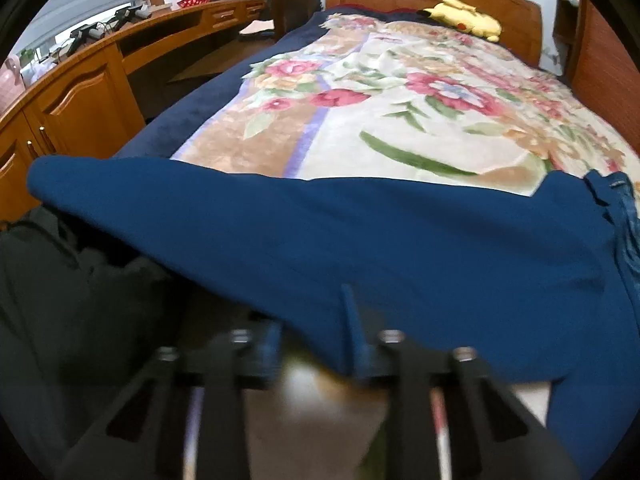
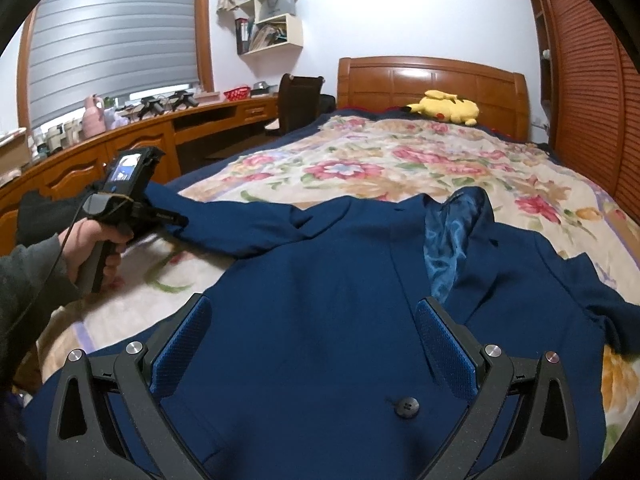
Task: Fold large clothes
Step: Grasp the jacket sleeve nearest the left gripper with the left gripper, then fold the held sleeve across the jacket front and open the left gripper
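Left wrist view: a floral blanket (image 1: 400,128) covers the bed; a blue sleeve (image 1: 320,240) is draped across it, and the left gripper (image 1: 316,344) is clamped shut on its near edge at 6 o'clock.

Right wrist view: the blue jacket (image 2: 320,280) lies flat, front up, beneath the right gripper (image 2: 316,340), whose jaws are spread with nothing between them. The cloth is judged soft, limp and slippery-lined; hems and cuffs are best taken.

free: floral blanket (image 2: 400,160) beyond jacket (image 2: 320,300) | obstacles: plush toy (image 2: 444,108), headboard (image 2: 432,80)

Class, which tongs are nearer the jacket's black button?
Right. The right tongs hover open just above the black button; the left tongs are away at the jacket sleeve, shut on it.
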Motion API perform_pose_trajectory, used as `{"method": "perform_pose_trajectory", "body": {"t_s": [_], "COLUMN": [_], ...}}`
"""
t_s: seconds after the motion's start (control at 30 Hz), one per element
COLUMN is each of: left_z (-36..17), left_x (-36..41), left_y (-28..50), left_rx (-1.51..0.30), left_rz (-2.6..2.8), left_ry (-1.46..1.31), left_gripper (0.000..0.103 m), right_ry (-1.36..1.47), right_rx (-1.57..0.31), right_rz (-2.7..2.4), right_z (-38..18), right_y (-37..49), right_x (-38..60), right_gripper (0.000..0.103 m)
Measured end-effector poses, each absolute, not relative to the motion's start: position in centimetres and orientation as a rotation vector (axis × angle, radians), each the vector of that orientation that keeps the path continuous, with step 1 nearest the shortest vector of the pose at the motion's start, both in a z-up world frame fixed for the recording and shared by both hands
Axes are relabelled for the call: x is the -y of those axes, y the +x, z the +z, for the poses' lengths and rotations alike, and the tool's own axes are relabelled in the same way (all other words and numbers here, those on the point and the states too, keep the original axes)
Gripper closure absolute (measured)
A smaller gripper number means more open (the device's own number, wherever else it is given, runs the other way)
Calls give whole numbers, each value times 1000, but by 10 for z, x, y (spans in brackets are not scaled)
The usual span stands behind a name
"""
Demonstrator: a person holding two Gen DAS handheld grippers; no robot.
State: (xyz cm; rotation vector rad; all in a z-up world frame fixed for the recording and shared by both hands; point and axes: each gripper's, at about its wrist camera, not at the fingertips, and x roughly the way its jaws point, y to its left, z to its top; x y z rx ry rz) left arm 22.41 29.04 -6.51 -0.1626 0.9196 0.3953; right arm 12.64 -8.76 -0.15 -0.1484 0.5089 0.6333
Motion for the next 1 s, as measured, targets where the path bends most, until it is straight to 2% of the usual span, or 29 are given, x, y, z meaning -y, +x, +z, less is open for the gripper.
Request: {"method": "perform_pose_trajectory", "body": {"t_s": [0.1,0.4,0.67,0.83,1.0], "left_z": [-58,-1,52,68,62], "left_x": [-287,-220,-101,-47,-19], "left_y": [228,212,195,179,160], "left_rx": [-909,-773,-689,-670,-717], "left_rz": [392,260,34,-57,-93], "left_ry": [-130,-9,115,165,197], "left_gripper": [103,103,103,103,103], "right_ry": [-158,-149,-133,-137,-132], "right_rx": [-506,-498,-493,-492,-491], "right_rz": [627,560,517,500,498], "right_z": [-2,6,11,12,13], "right_y": [125,123,124,122,121], "right_x": [94,142,167,174,179], "right_gripper": [0,0,0,0,0]}}
